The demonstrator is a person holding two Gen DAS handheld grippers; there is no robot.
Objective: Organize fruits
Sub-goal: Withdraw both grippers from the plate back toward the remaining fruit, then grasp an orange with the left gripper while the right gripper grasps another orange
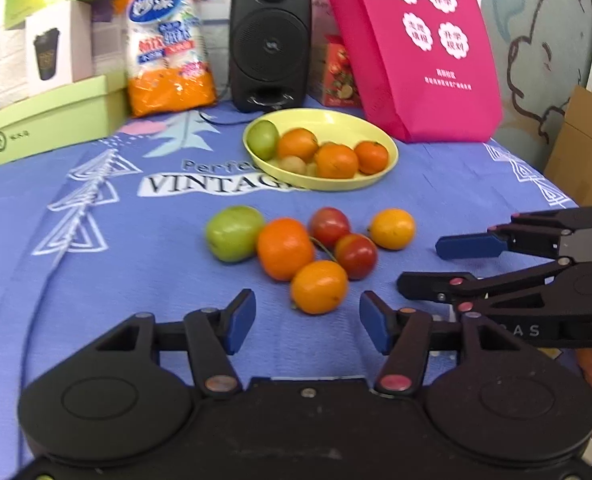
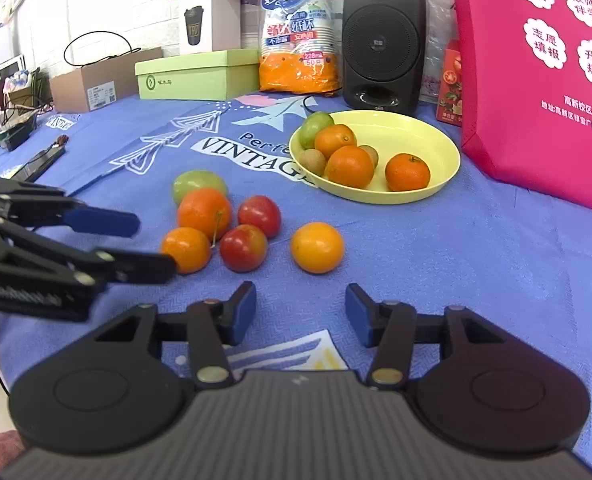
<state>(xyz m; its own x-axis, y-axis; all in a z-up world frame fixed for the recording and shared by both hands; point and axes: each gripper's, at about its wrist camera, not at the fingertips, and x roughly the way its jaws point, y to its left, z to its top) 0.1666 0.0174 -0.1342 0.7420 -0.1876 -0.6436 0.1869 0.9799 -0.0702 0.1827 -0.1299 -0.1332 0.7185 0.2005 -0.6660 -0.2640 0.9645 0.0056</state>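
Both our left gripper (image 1: 307, 322) and right gripper (image 2: 301, 312) are spread wide, grasping nothing. The nearest orange (image 1: 319, 287) lies on the blue cloth (image 1: 96, 272), well before the yellow plate (image 1: 390, 160). We should centre the left fingers around it, then close gently.

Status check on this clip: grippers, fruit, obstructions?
Left gripper and right gripper open, empty. Six fruits loose on cloth, nearest orange ahead of left fingers. Yellow plate partly filled. Path unobstructed.

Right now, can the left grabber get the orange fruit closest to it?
Probably yes. The left gripper is open, and the nearest orange fruit sits just ahead of its fingertips with only bare tablecloth between.
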